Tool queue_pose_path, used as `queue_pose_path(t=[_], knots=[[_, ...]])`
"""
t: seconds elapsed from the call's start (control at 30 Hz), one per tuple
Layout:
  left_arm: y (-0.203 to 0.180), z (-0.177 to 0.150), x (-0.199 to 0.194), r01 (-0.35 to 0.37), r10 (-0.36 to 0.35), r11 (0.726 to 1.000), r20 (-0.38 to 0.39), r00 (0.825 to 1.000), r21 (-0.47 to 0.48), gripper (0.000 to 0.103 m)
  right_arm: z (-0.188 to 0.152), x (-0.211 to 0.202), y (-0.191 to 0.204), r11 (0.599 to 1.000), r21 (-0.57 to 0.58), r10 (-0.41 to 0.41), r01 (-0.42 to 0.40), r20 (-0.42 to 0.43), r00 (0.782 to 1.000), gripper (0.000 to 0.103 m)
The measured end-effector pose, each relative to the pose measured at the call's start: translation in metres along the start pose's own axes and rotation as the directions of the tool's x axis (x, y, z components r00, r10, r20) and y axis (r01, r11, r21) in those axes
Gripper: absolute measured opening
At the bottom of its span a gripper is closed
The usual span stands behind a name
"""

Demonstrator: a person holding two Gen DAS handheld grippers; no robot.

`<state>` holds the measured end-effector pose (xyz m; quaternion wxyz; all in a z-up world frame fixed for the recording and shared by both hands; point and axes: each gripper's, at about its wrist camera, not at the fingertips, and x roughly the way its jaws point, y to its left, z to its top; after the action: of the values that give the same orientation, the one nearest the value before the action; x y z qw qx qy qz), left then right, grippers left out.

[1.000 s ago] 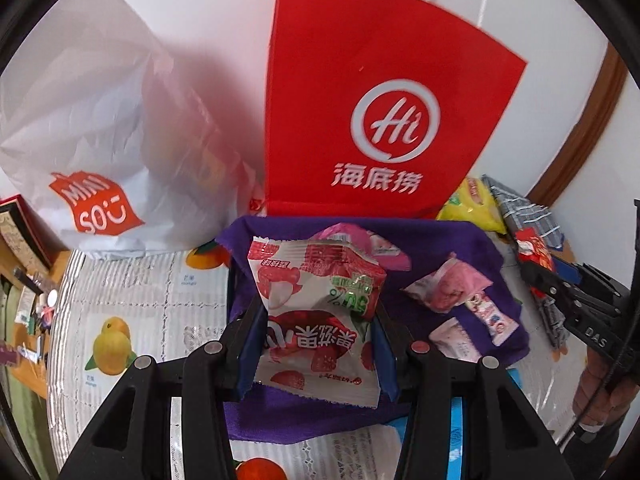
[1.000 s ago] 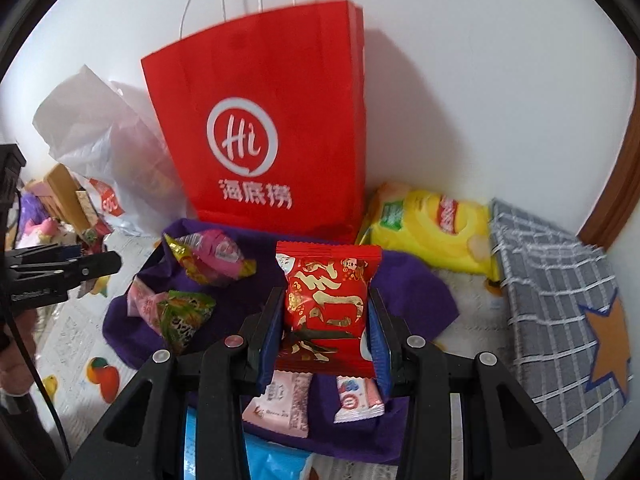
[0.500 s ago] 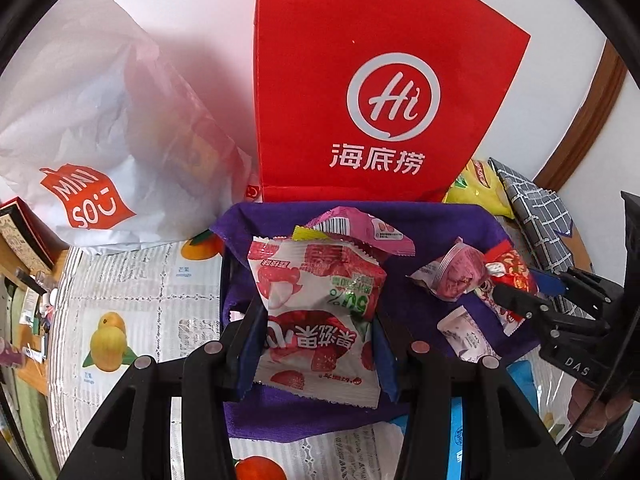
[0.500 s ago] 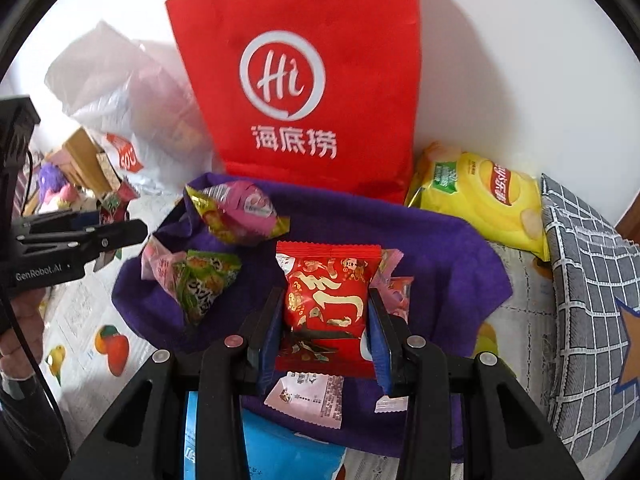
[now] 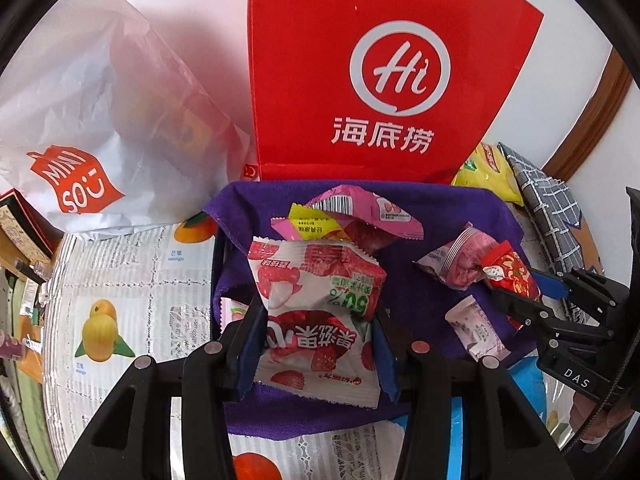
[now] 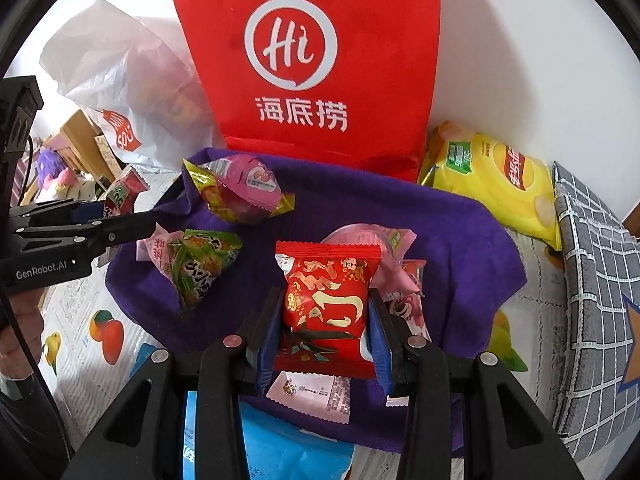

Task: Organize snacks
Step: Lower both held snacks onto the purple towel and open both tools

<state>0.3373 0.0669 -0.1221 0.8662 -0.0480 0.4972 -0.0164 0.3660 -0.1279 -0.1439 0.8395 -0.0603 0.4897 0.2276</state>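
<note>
My left gripper [image 5: 318, 316] is shut on a white and red strawberry snack packet [image 5: 320, 304], held above the purple cloth [image 5: 432, 216]. My right gripper [image 6: 326, 312] is shut on a red and gold snack packet [image 6: 328, 292] over the same cloth [image 6: 460, 232]; it also shows at the right of the left wrist view [image 5: 510, 276]. On the cloth lie a pink and yellow packet [image 6: 240, 190], a green packet [image 6: 200, 256], pink packets [image 5: 456, 260] and a small white one [image 6: 316, 394]. The left gripper shows at the left of the right wrist view [image 6: 120, 216].
A red paper bag [image 6: 312, 60] stands against the wall behind the cloth, a white plastic bag [image 5: 88, 128] to its left. A yellow chip bag [image 6: 496, 176] and a grey checked cloth [image 6: 592, 280] lie to the right. A blue packet [image 6: 288, 448] lies at the cloth's near edge.
Both grippers moved forward and lower toward the cloth and red bag, each still holding its packet. The right gripper came in over the cloth's right side.
</note>
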Motion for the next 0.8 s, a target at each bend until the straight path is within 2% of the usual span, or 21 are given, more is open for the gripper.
queue_pose_path(t=[0.43, 0.8], knots=[[-0.009, -0.005, 0.012, -0.013, 0.014, 1.0, -0.051, 0.999, 0.026, 0.046, 0.001, 0.0, -0.003, 1.0, 0.02, -0.021, 0.021, -0.002, 1.0, 0.041], [-0.006, -0.005, 0.018, -0.02, 0.022, 1.0, -0.083, 0.996, 0.019, 0.048, 0.005, -0.027, 0.003, 0.999, 0.006, -0.035, 0.035, 0.069, 0.997, 0.047]])
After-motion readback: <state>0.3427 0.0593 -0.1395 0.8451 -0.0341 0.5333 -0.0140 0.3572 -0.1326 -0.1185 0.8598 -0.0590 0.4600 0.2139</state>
